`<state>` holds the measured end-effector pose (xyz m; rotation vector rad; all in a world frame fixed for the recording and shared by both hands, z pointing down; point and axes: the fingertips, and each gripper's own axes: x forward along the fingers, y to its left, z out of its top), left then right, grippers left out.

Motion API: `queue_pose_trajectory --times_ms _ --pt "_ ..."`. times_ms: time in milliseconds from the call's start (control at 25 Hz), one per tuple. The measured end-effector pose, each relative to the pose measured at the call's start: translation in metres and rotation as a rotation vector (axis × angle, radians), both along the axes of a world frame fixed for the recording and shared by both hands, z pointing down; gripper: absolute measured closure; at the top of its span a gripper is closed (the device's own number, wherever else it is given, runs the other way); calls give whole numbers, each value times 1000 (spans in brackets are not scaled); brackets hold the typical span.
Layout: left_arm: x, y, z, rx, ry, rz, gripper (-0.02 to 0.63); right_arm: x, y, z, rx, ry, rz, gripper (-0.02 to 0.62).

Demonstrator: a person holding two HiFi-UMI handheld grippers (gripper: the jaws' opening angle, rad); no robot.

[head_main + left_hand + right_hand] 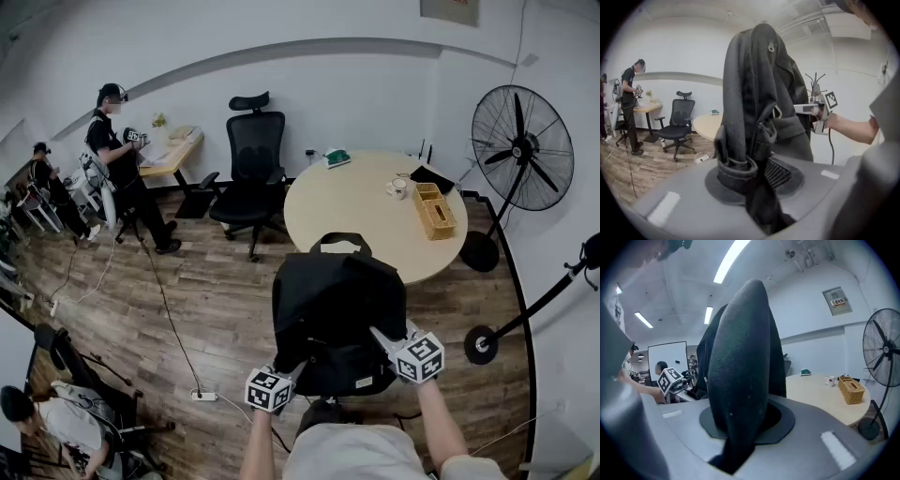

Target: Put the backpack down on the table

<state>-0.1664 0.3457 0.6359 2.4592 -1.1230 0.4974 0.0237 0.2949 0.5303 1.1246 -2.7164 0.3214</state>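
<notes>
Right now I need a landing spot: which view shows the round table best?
Head view: nearly the whole round table, from above. Right gripper view shows part beside the backpack; left gripper view only a sliver.
</notes>
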Motion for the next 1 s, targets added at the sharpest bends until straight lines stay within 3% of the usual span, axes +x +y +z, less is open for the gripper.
queue_pose_trajectory --times_ms 1000 --pt "21 -2 -9 16 -20 54 442 26 6 -8 10 -23 35 525"
